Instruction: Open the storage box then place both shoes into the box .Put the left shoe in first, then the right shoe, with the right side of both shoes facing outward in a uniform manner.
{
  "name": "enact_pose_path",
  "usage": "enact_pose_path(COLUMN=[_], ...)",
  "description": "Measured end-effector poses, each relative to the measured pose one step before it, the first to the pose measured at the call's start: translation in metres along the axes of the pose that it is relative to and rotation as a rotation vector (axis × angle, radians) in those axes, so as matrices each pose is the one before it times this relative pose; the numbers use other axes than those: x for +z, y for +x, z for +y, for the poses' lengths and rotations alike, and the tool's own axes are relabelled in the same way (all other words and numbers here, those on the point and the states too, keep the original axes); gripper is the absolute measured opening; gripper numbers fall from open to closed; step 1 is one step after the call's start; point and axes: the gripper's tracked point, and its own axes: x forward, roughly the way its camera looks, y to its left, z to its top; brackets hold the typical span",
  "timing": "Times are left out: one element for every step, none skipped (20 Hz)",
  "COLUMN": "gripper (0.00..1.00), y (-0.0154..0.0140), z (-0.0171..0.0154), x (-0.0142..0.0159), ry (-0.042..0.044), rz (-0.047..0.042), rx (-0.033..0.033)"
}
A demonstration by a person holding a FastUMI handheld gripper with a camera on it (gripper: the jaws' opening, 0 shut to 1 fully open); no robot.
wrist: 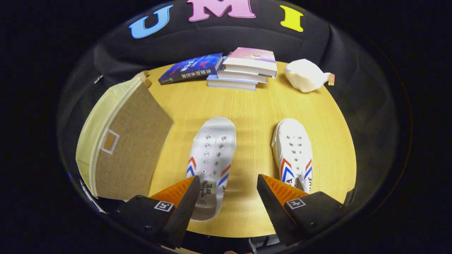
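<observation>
The gripper hangs above the near edge of the round wooden table, its two fingers spread wide with nothing between them but bare tabletop and the heel of one shoe. It is released, gripping nothing.

Two white canvas shoes with red and blue chevrons on their sides lie on the table, toes pointing to 12 o'clock, well apart from each other. The left shoe sits just ahead of the left finger, which covers part of its heel edge; whether the finger touches it I cannot tell. The right shoe lies at about 1 o'clock from the gripper, its heel hidden behind the right finger.

The box stands at 10 o'clock from the gripper, on the table's edge: a soft, cream-sided storage box with a woven tan lid that carries a small label window. The lid is closed down flat on it. It is near the left shoe but not touching it.

At the far side of the table, around 12 o'clock, a stack of three books rests, and a dark blue book lies flat just beside it at 11 o'clock, touching or nearly so. At 1 o'clock, beyond the right shoe, sits a white plush toy with a small tag at its end.
</observation>
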Motion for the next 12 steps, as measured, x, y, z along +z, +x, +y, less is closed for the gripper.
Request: enact_pose_path(gripper=[0.99, 0.99, 0.99, 0.99, 0.98, 0.96, 0.94, 0.82, 0.73, 0.6, 0.47, 0.4], y=[0.00764, 0.00855, 0.00692, 0.0064, 0.00532, 0.00594, 0.00283, 0.00194, 0.00157, 0.00033, 0.00083, -0.00054], z=[-0.0014, -0.00193, -0.00092, 0.00133, 0.00031, 0.00153, 0.0067, 0.00506, 0.00456, 0.00544, 0.00179, 0.00055], x=[-0.00601, -0.00379, -0.00191, 0.00024, 0.00192, 0.00029, -0.00092, -0.00034, -0.00071, -0.00076, -0.00084, 0.00083], ry=[-0.00655, -0.00716, -0.00966, -0.00662, -0.00934, -0.00665, 0.00789, 0.01606, 0.01927, 0.02241, 0.02851, 0.0262], rz=[0.02486, 0.01732, 0.01123, 0.00405, -0.00257, 0.00518, 0.01372, 0.01151, 0.01101, 0.00851, 0.00915, 0.00161], rx=[0.01074, 0.0082, 0.00892, 0.01112, 0.00771, 0.01874, 0.04531, 0.03446, 0.03662, 0.0396, 0.01999, 0.01353])
